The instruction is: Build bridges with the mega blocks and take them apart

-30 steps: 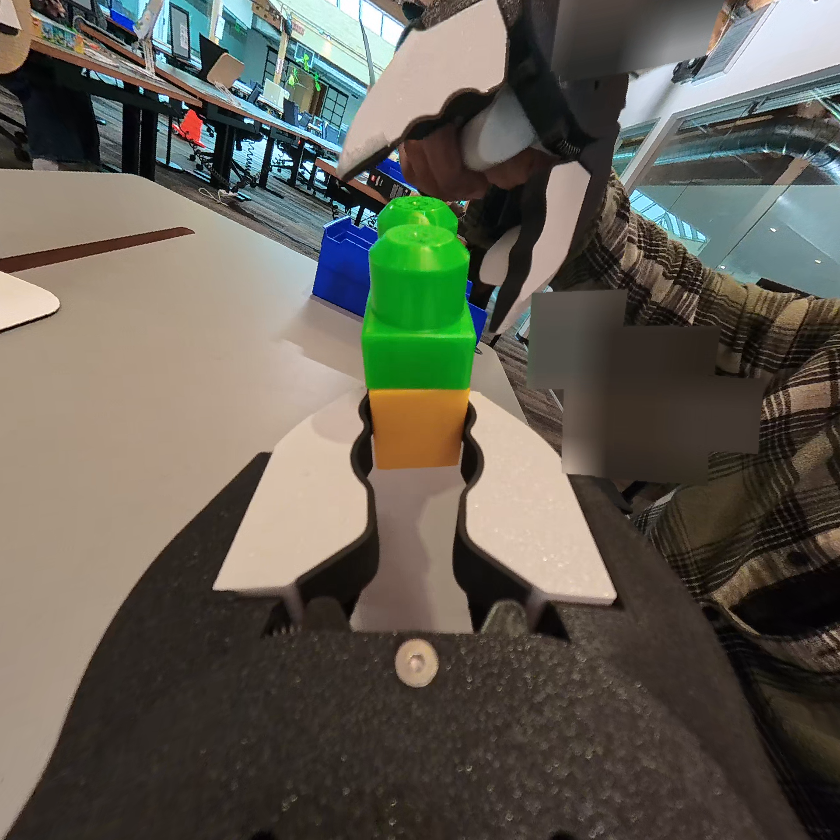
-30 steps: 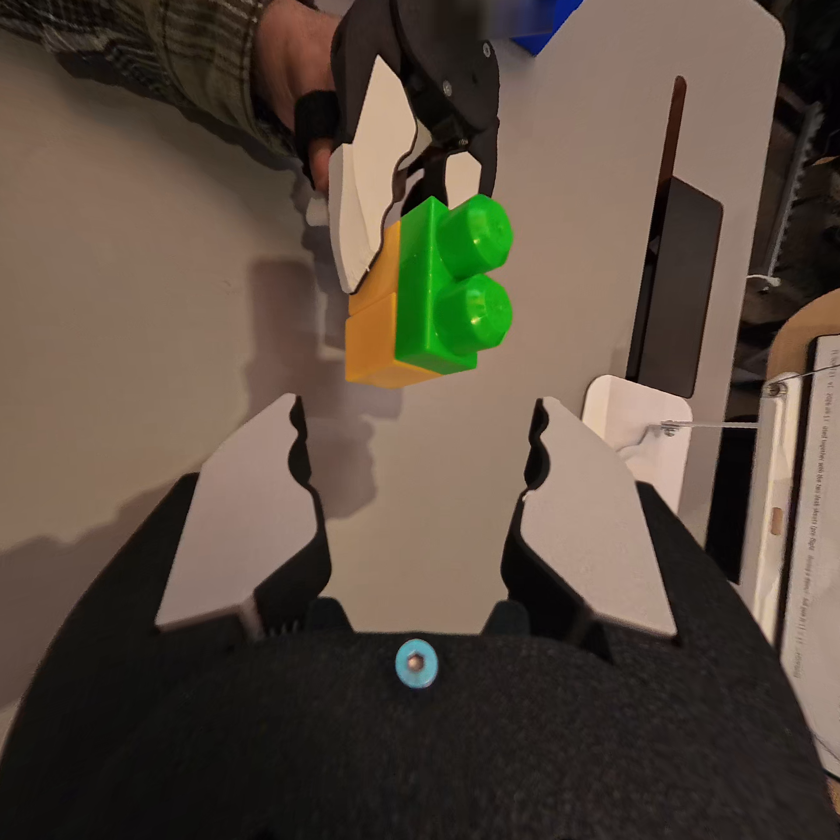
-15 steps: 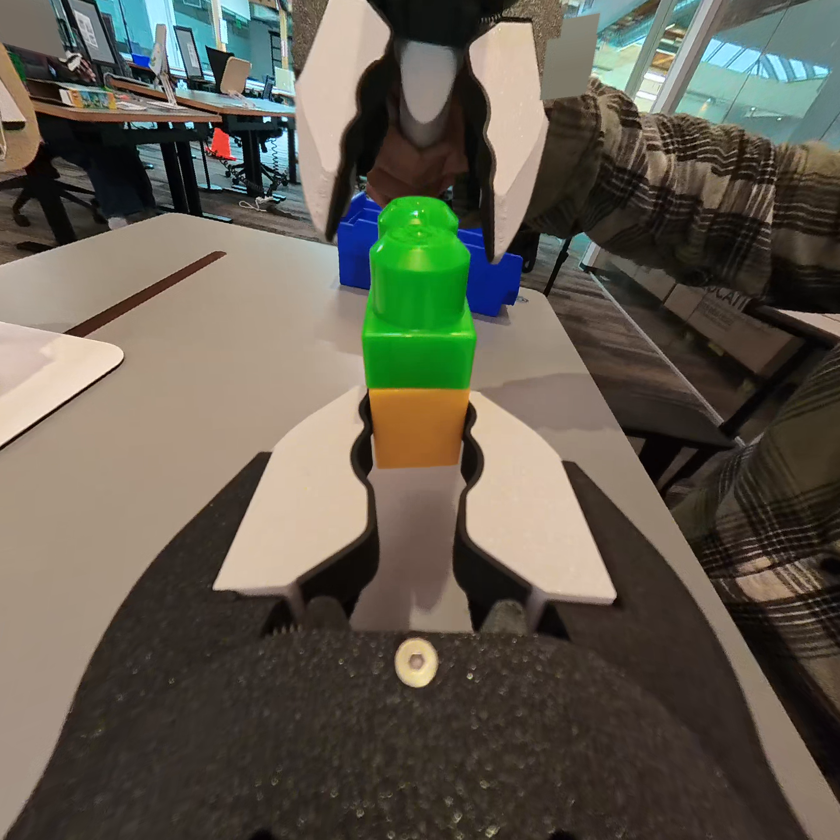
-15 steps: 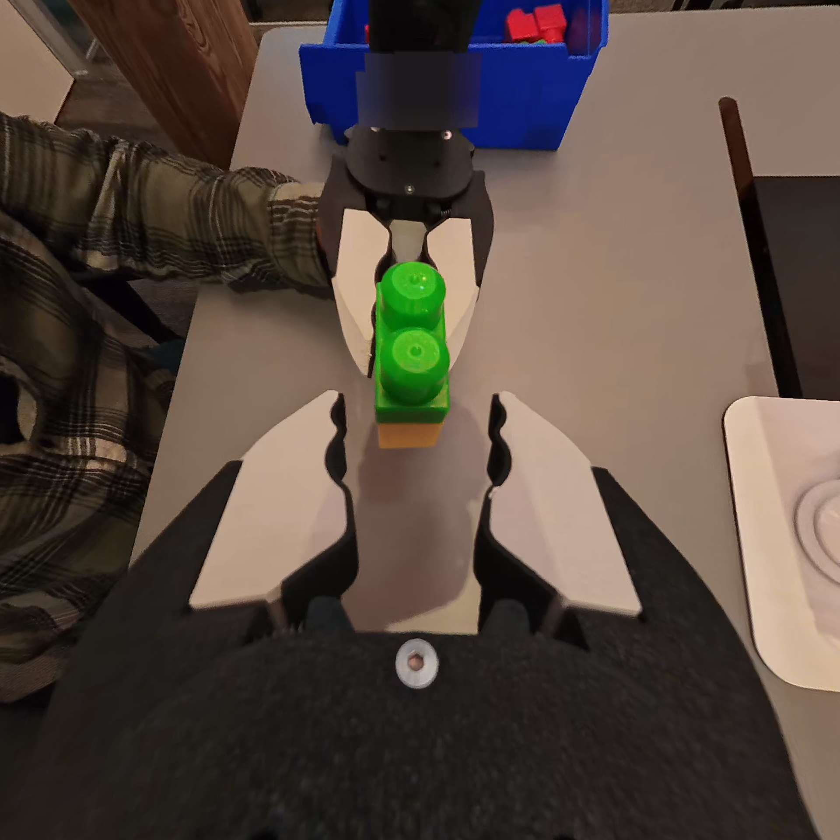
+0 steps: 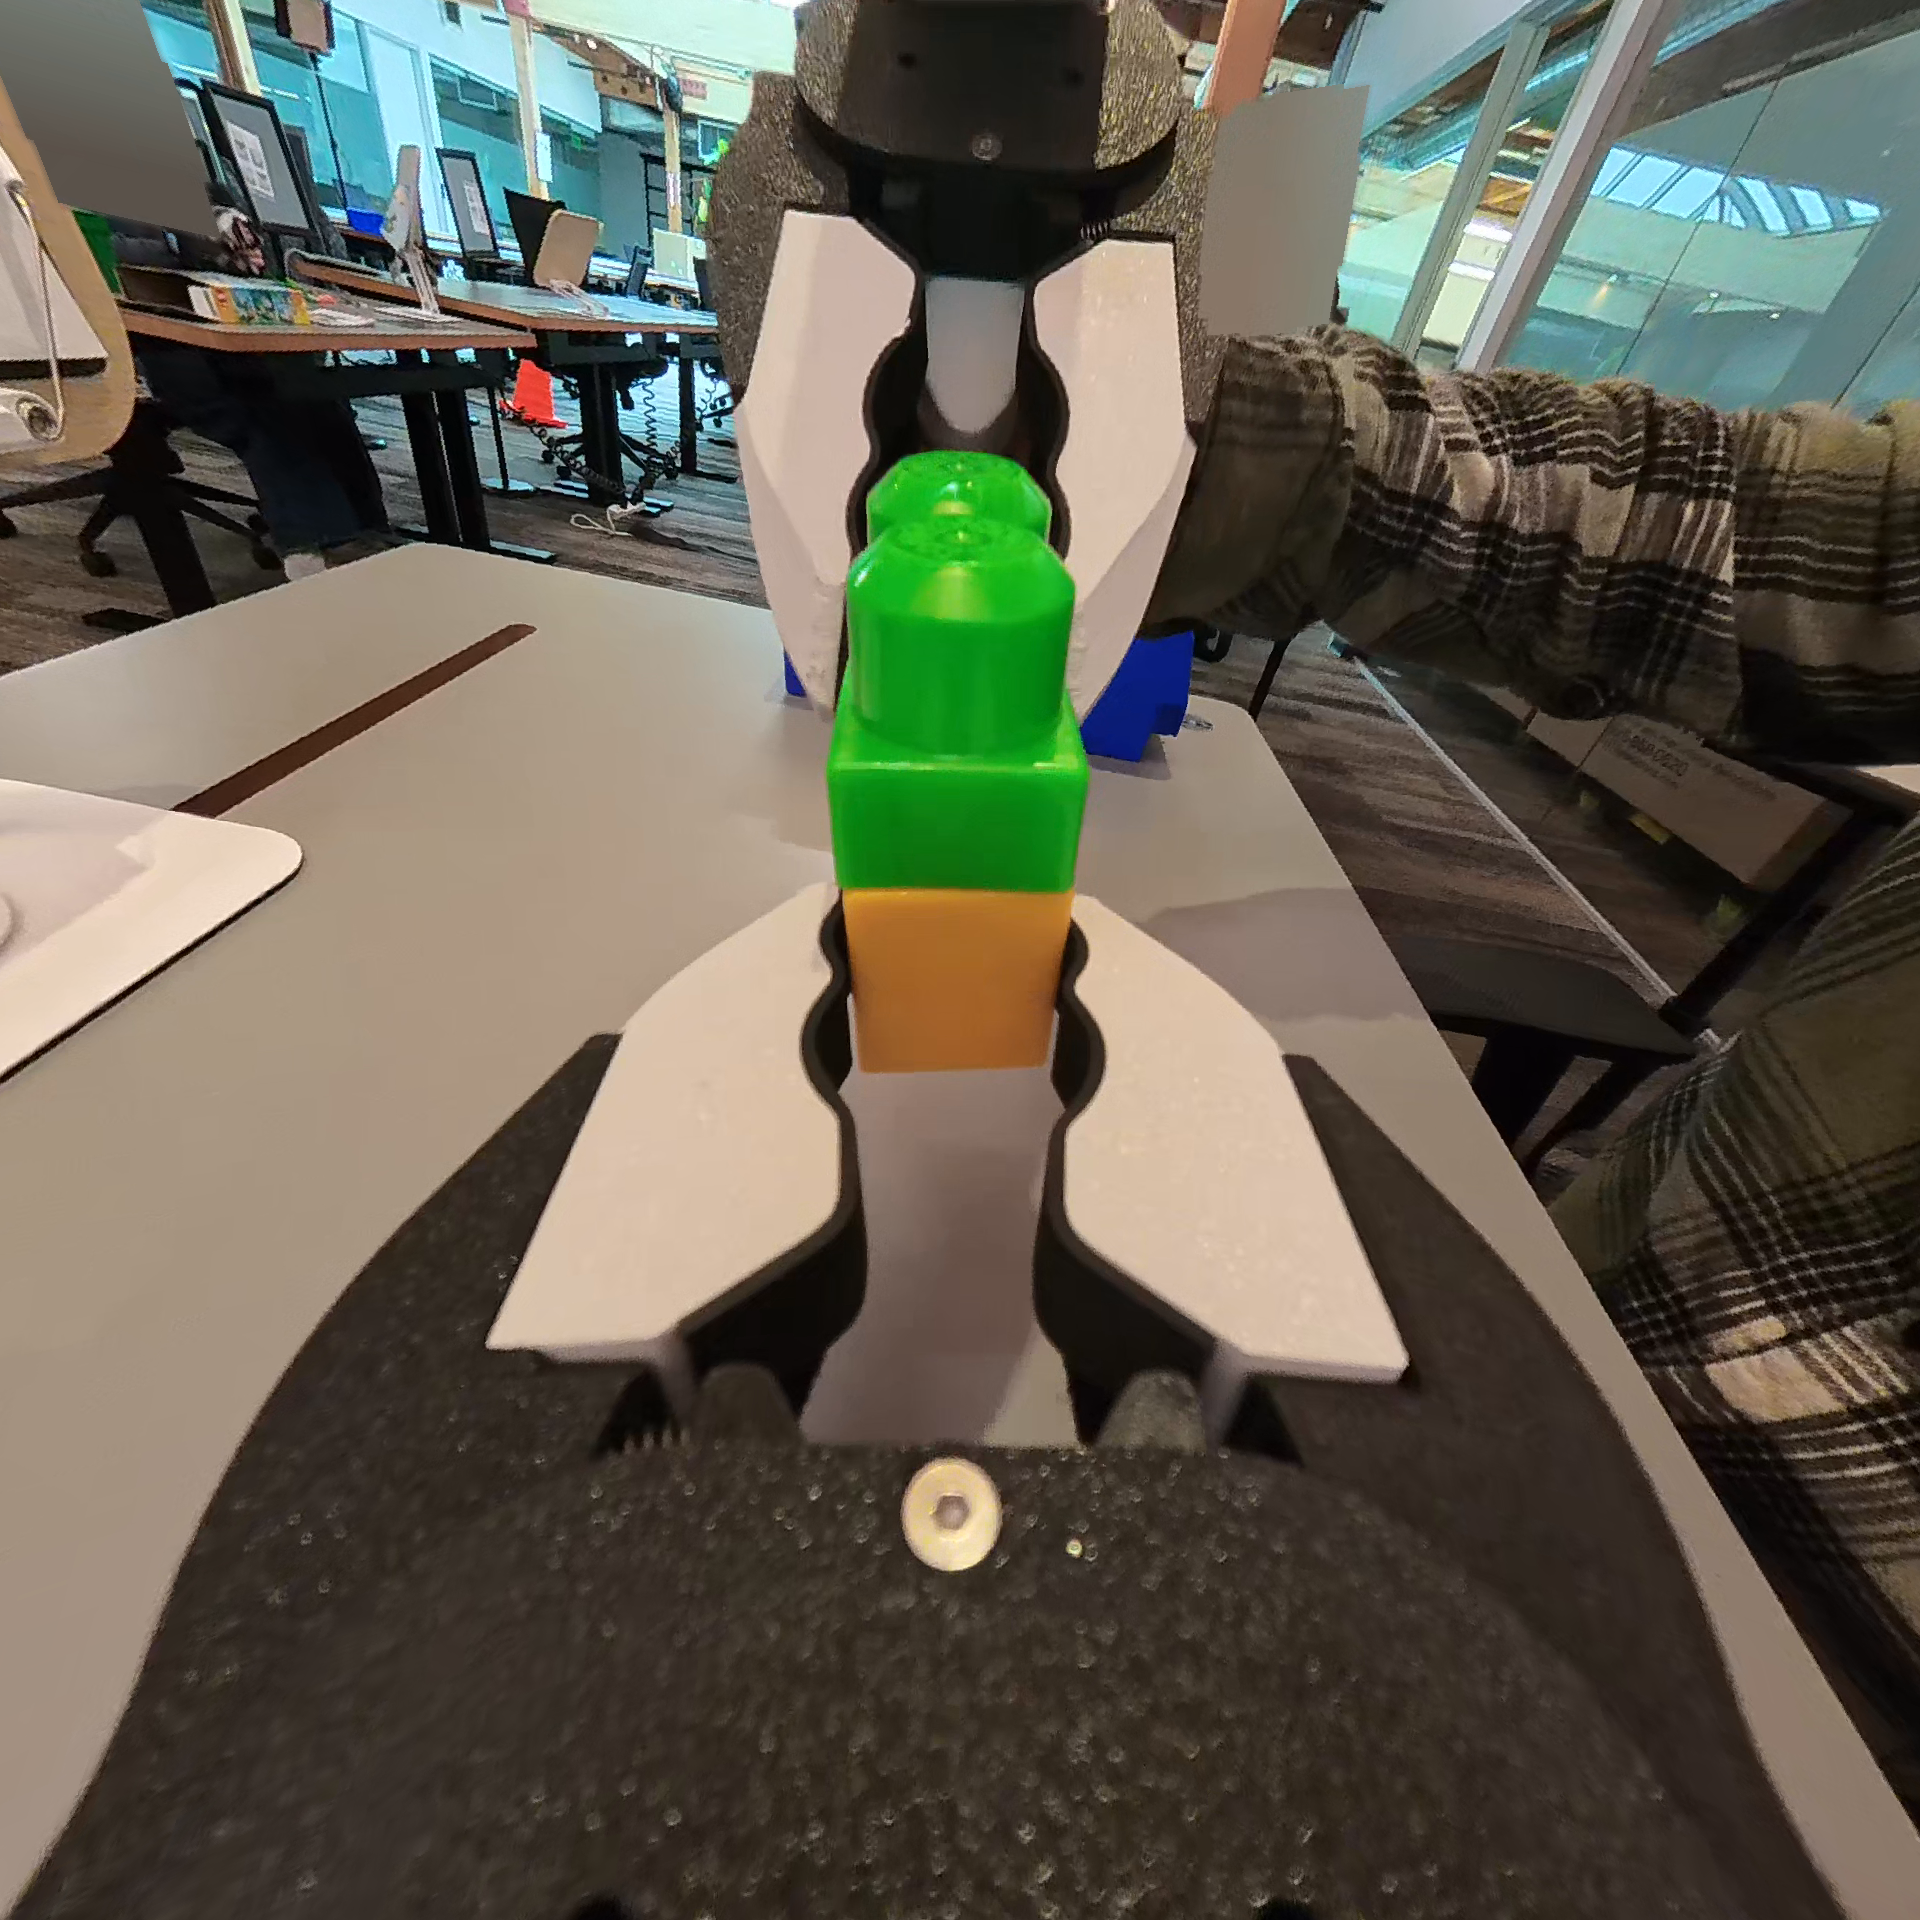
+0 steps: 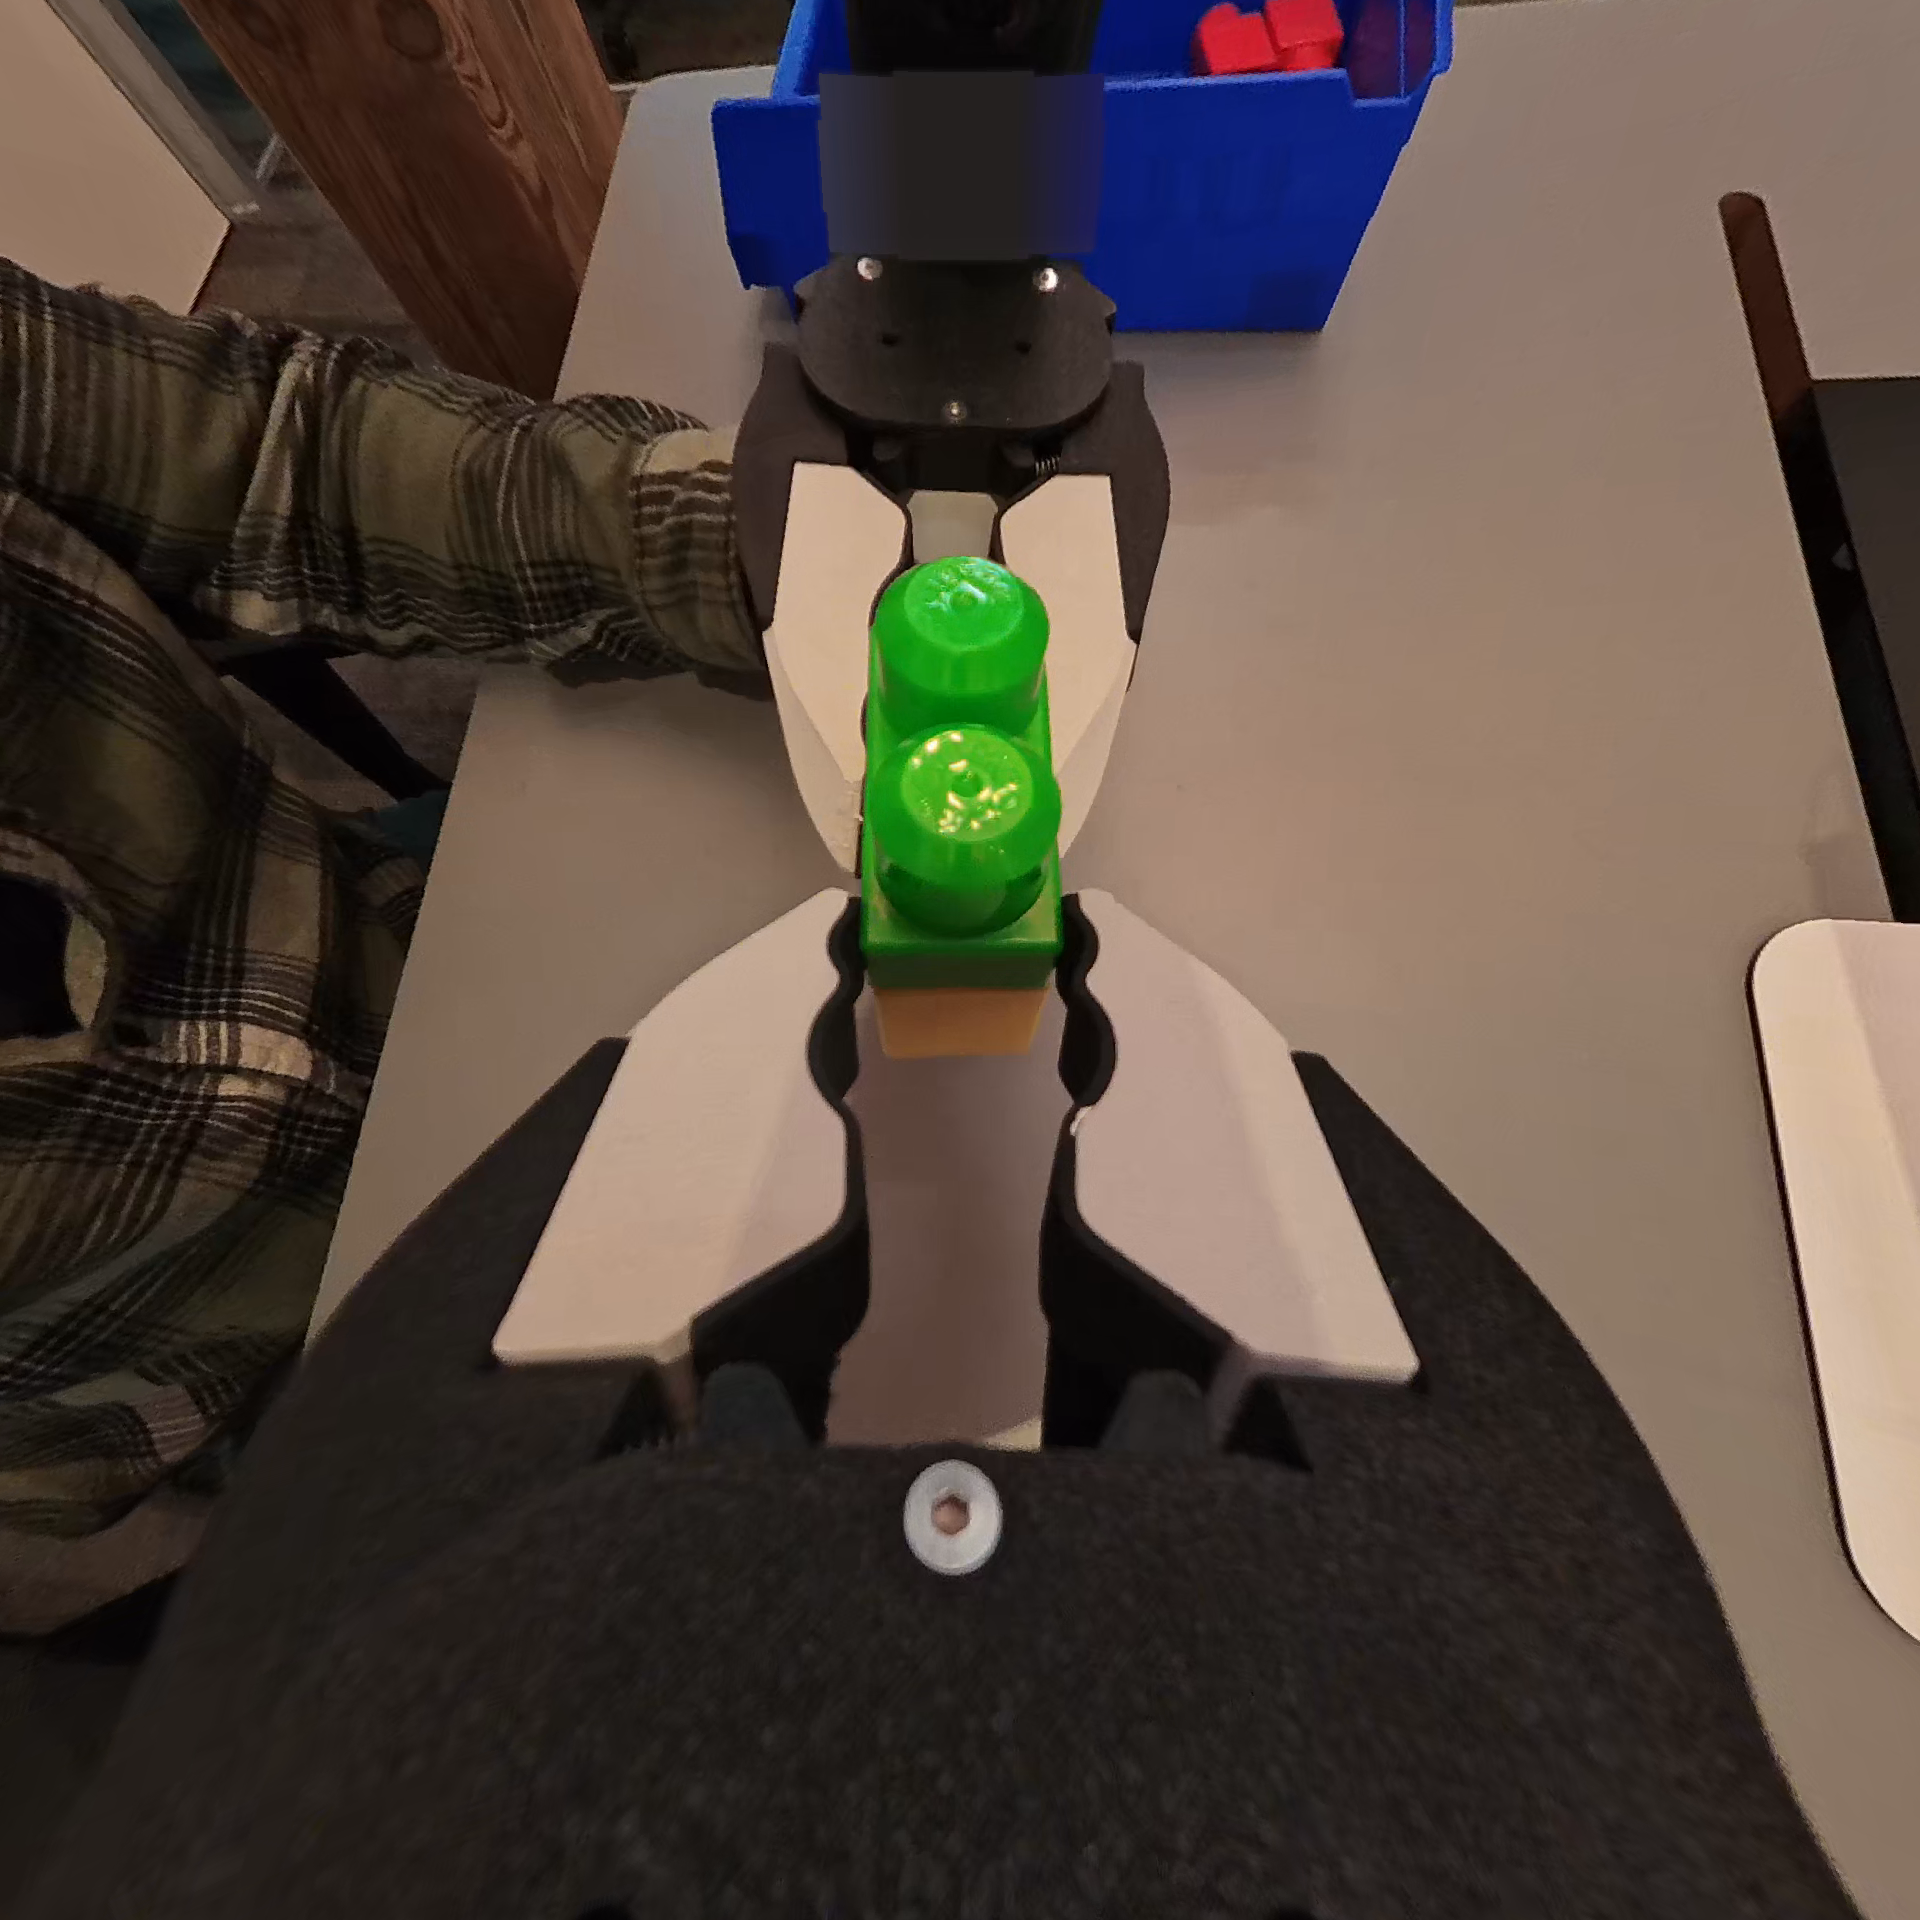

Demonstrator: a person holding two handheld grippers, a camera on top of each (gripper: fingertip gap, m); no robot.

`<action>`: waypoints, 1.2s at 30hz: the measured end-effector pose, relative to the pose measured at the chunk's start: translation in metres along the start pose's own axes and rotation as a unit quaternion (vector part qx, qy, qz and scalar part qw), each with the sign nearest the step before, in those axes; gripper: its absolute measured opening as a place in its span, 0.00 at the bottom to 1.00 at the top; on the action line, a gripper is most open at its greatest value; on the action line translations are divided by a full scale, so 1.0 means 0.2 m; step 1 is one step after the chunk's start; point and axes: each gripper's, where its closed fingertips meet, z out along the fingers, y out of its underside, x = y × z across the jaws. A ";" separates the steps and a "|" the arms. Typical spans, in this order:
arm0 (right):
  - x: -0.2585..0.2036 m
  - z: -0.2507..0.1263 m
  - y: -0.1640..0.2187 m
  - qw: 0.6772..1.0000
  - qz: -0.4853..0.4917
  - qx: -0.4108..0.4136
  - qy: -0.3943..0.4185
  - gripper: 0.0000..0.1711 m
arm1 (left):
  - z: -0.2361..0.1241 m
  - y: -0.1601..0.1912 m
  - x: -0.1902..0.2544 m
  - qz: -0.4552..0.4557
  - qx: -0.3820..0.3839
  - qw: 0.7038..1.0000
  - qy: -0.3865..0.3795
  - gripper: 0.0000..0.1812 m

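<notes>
Indoors, grey table, office desks

Two blocks stacked: green block with two round studs, pressed on top of an orange block of the same width. Stack upright, studs facing up. Orange one is clamped at its sides by white fingers; green one is pinched likewise at its base from the opposite end. Orange barely shows from above.

Blue bin top cropped, orange block mostly hidden under green block
</notes>
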 end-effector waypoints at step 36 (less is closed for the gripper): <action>-0.02 -0.01 -0.01 0.992 0.032 0.118 -0.040 0.19 | -0.06 -0.11 0.03 -0.016 0.063 0.998 0.022 0.20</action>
